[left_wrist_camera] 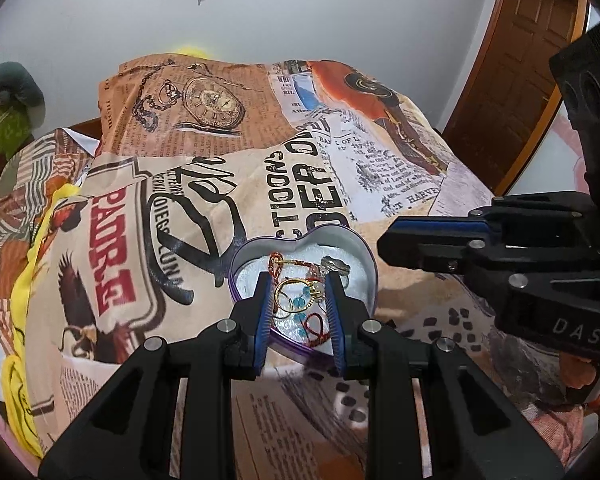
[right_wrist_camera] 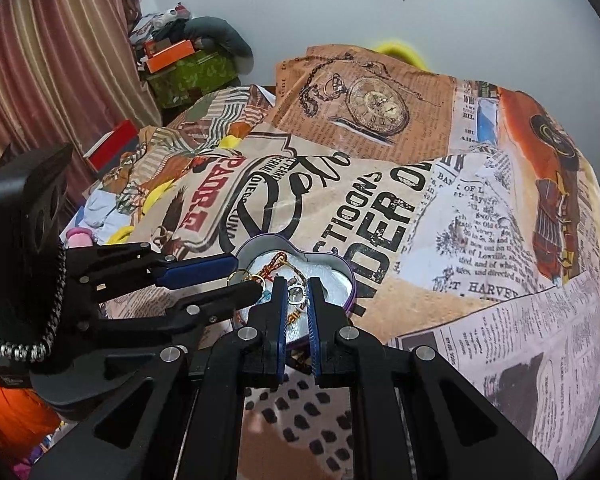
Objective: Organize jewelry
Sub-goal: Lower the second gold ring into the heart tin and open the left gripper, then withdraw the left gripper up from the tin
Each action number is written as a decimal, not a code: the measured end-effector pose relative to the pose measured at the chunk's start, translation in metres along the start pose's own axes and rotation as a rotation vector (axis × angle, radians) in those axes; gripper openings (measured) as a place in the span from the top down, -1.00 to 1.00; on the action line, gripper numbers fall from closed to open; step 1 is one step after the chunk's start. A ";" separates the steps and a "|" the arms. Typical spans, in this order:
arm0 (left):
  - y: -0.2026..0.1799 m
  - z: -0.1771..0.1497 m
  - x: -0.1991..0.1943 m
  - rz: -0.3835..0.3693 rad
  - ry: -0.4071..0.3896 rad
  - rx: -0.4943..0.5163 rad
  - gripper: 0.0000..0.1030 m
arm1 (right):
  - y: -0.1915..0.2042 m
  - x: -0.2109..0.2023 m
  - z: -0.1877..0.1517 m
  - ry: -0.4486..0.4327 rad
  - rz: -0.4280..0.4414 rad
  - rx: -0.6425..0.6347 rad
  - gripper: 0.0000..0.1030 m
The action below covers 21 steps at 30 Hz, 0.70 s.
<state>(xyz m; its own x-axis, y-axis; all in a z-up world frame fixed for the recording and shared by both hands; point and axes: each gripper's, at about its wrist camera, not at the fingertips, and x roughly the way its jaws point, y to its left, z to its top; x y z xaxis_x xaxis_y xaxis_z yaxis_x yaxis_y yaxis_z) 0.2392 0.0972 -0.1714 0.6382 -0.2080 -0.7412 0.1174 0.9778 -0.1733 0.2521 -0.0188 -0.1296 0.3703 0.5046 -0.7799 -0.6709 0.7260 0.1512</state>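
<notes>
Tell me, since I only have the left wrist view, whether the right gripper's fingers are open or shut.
Observer: Open. The right wrist view shows a narrow gap between the right gripper fingers.
Operator: What lines up with that gap?
Observer: A small silver metal charm, lying in the purple heart-shaped tin.
Operator: Anything past my left edge?
Observer: A striped pink curtain, with a red box beside it.
</notes>
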 end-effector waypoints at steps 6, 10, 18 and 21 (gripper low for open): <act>0.001 0.001 0.009 -0.003 0.019 -0.004 0.52 | -0.008 0.008 0.003 0.012 0.014 0.030 0.84; 0.001 0.001 0.012 0.002 0.022 -0.007 0.52 | -0.013 0.010 0.003 0.019 0.026 0.045 0.84; 0.008 0.003 0.003 0.011 0.015 -0.028 0.51 | -0.014 0.020 0.001 0.047 0.038 0.043 0.84; 0.010 0.003 -0.006 0.020 -0.006 -0.033 0.50 | -0.011 0.023 -0.002 0.065 0.046 0.031 0.84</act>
<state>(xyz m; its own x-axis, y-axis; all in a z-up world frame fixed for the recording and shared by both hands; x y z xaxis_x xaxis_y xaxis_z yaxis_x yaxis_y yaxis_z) 0.2386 0.1085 -0.1665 0.6447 -0.1879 -0.7410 0.0792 0.9805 -0.1797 0.2669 -0.0157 -0.1506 0.2962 0.5075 -0.8091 -0.6660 0.7170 0.2059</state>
